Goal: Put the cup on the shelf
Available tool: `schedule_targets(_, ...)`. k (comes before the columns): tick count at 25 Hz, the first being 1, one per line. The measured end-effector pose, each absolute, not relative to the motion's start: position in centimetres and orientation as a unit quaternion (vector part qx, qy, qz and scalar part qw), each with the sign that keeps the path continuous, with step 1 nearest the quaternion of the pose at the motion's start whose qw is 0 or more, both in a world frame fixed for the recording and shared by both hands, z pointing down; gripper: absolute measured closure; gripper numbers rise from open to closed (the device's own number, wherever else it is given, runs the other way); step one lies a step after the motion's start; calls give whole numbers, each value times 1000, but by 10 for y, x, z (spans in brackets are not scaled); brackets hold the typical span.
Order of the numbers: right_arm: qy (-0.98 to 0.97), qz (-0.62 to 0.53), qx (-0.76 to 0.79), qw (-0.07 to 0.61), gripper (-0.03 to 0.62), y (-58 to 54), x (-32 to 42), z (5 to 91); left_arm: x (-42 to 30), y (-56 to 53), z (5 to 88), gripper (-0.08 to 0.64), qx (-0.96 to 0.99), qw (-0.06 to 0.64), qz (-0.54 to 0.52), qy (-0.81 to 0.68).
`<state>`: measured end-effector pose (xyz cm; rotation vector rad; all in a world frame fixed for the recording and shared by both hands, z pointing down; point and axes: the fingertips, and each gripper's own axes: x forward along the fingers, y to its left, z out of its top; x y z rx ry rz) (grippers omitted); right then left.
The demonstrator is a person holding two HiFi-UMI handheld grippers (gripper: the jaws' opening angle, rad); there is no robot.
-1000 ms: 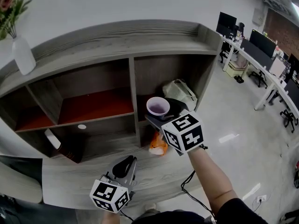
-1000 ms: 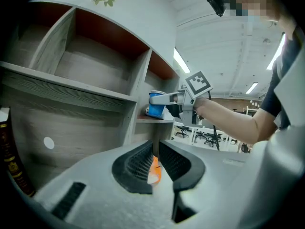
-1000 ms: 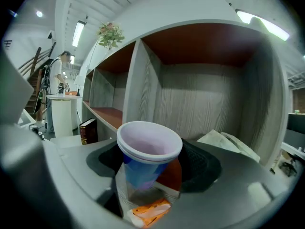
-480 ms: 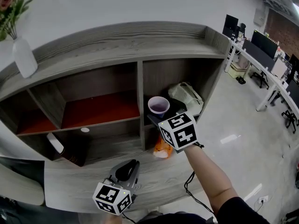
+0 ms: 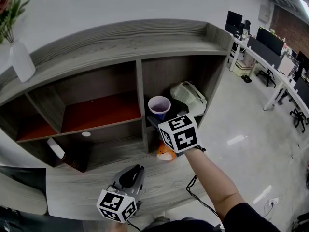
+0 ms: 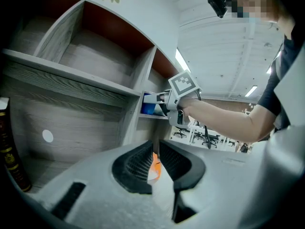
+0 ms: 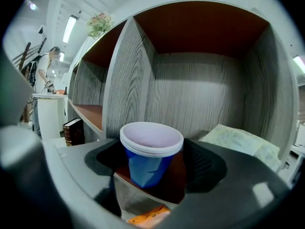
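The blue cup [image 5: 159,105] with a white rim stands upright at the front edge of the right middle compartment of the grey wooden shelf [image 5: 96,47]. My right gripper [image 5: 161,117] reaches in from the front. Its jaws stand on either side of the cup [image 7: 150,151] and are opening, and red shelf board shows between the cup and the right jaw. My left gripper [image 5: 131,174] hangs low over the shelf's bottom ledge, shut with nothing in it. In the left gripper view the cup [image 6: 148,108] shows beyond that gripper [image 6: 156,163].
A cream bag [image 5: 188,95] lies deep in the same compartment, right of the cup. An orange packet [image 5: 165,152] sits in the compartment below. A dark book [image 5: 72,153] leans at lower left. A white vase [image 5: 21,57] tops the shelf. Office desks [image 5: 270,47] stand at the right.
The right gripper and the cup have moved a little up and left towards the compartment's front edge. The left gripper has barely moved.
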<state>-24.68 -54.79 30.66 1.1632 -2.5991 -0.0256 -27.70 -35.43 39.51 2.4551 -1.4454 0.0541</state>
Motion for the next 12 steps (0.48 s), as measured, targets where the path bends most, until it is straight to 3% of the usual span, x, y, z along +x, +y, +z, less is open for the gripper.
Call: schedule_targets(12,-905,14,413,103,220,-523,-228,300,-269,-345,390,526,853,138,12,-502)
